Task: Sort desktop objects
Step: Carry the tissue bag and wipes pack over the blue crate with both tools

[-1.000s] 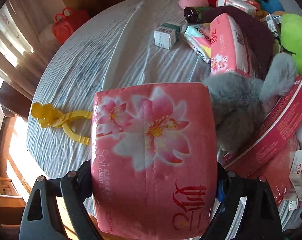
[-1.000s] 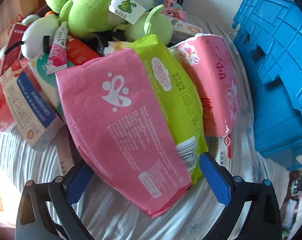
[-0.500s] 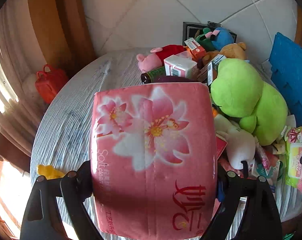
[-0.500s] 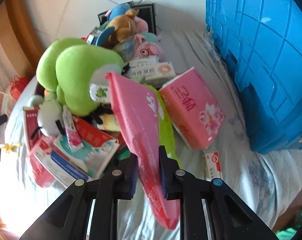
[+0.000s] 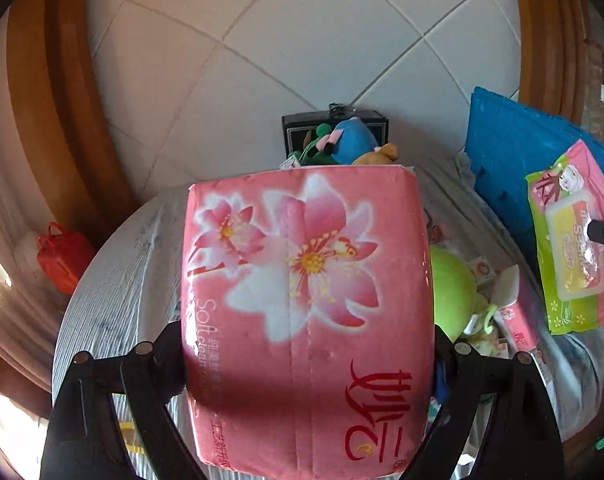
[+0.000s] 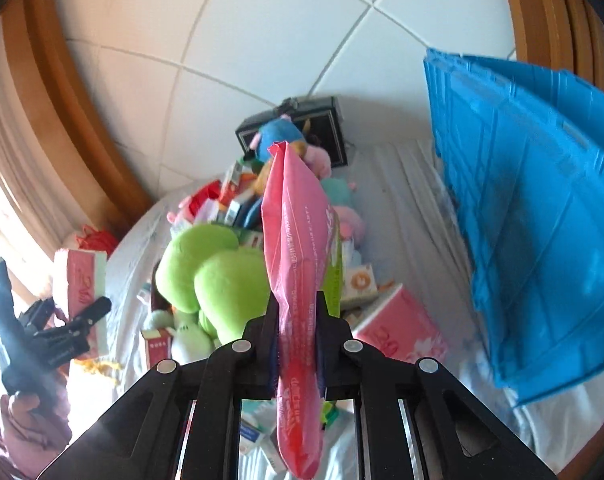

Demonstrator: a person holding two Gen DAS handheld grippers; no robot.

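Note:
My left gripper (image 5: 308,344) is shut on a pink flowered tissue pack (image 5: 306,312) and holds it high above the table; the same gripper and pack show at the left of the right wrist view (image 6: 79,280). My right gripper (image 6: 297,328) is shut on a pink and green wet-wipes pack (image 6: 297,280), held edge-on and lifted above the pile. That pack also shows at the right of the left wrist view (image 5: 574,240). A heap of plush toys, boxes and packs, with a green plush frog (image 6: 209,276), lies on the table below.
A blue plastic crate (image 6: 534,208) stands at the right on the white-clothed table (image 6: 406,208). Another pink tissue pack (image 6: 398,332) lies by the crate. A black box (image 5: 297,132) with plush toys sits at the back wall. A red bag (image 5: 61,256) is at the left edge.
Both grippers have risen well above the table with their packs. The wipes pack, gripped flat a second ago, now hangs edge-on between closed jaws. The views tilted up toward the wall.

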